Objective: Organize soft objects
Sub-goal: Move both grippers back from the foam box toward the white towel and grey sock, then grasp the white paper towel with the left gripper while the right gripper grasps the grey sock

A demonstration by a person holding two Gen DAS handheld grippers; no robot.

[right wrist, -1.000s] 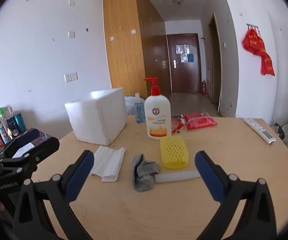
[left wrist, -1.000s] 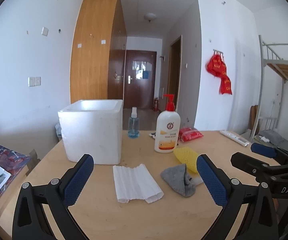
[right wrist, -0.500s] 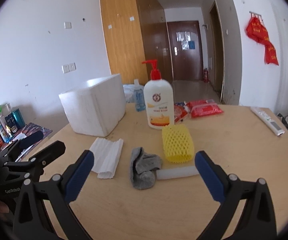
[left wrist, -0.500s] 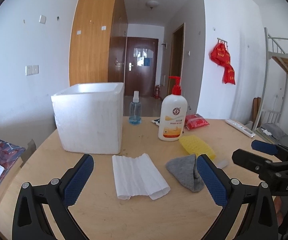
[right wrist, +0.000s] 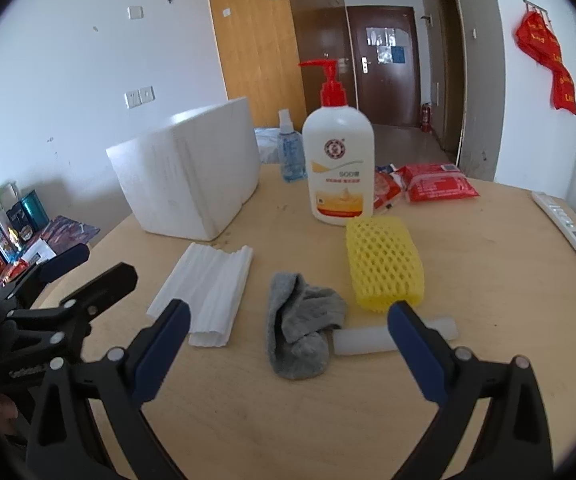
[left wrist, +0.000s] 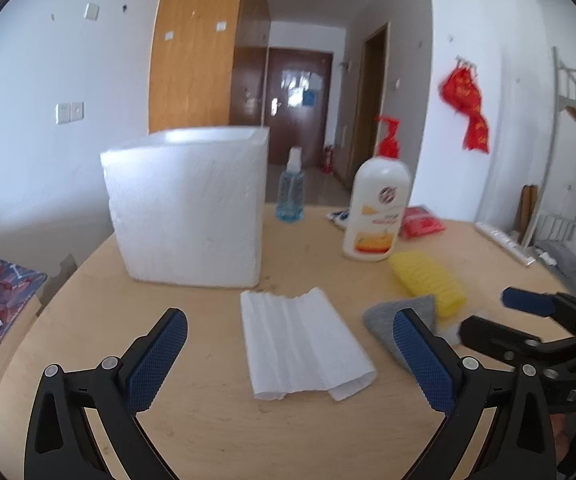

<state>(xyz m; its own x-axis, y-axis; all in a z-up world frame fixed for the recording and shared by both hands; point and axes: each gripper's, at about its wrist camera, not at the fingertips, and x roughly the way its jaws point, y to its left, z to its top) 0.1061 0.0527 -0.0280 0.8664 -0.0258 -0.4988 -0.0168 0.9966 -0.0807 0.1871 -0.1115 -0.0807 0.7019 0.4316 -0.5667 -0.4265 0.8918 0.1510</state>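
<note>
With both claws spread empty, left claw (left wrist: 289,356) should straddle the white sheet (left wrist: 303,346), right claw (right wrist: 288,340) the sock (right wrist: 303,332) at 12 o'clock; pinch low.

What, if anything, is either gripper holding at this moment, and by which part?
Nothing is held. The left gripper and right gripper are both open above the table; the grey sock and white foam sheet lie ungripped.

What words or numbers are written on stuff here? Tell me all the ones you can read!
"500" followed by a blurred character: on the pump bottle, under its round red logo.
"DAS", roughly: on the right gripper body, seen from the left wrist; blurred.
White lettering on the left gripper body: too blurred to read.
Print on the red packets, the spray bottle and the red wall hangings: too small to read.
</note>
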